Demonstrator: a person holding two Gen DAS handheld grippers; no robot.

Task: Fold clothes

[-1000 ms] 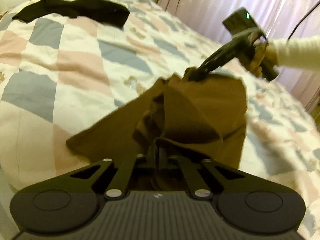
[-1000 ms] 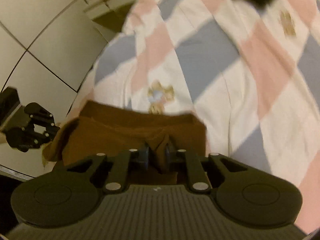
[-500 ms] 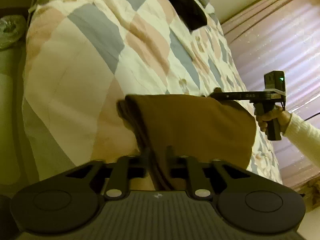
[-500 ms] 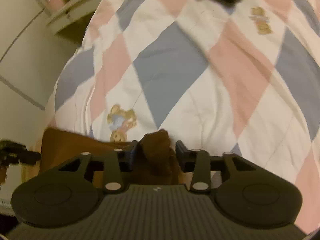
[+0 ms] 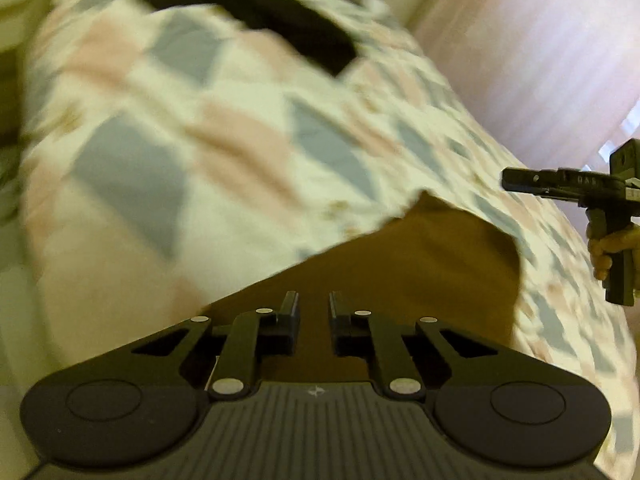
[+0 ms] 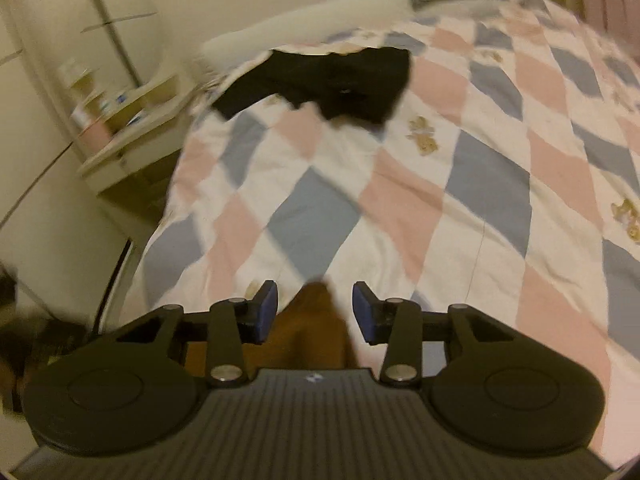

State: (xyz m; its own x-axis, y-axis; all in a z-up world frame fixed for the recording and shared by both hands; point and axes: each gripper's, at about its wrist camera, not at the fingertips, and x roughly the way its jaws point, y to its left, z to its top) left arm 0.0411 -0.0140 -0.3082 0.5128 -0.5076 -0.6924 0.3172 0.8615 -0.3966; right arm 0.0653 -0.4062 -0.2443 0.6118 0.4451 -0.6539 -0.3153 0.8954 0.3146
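A brown garment [image 5: 400, 272] lies folded on the patchwork quilt [image 5: 240, 160], just under and ahead of my left gripper [image 5: 314, 312]. The left jaws are closing with a narrow gap; nothing is pinched, and the cloth shows behind them. In the right wrist view my right gripper [image 6: 315, 308] stands with its blue pads [image 6: 267, 312] apart and closing slightly. A raised fold of the brown garment [image 6: 316, 324] lies between them, untouched by either pad. The right gripper [image 5: 510, 181] also shows at the right of the left wrist view, above the cloth's far corner, held by a hand [image 5: 608, 248].
A black garment [image 6: 332, 80] lies spread near the head of the bed, beside a white pillow [image 6: 304, 28]. A bedside shelf [image 6: 120, 128] with small items stands left of the bed. Pink curtains [image 5: 540, 60] hang beyond the far side.
Both grippers have let go of the brown garment and pulled back and up. The cloth, held up a second ago, now lies folded on the quilt.
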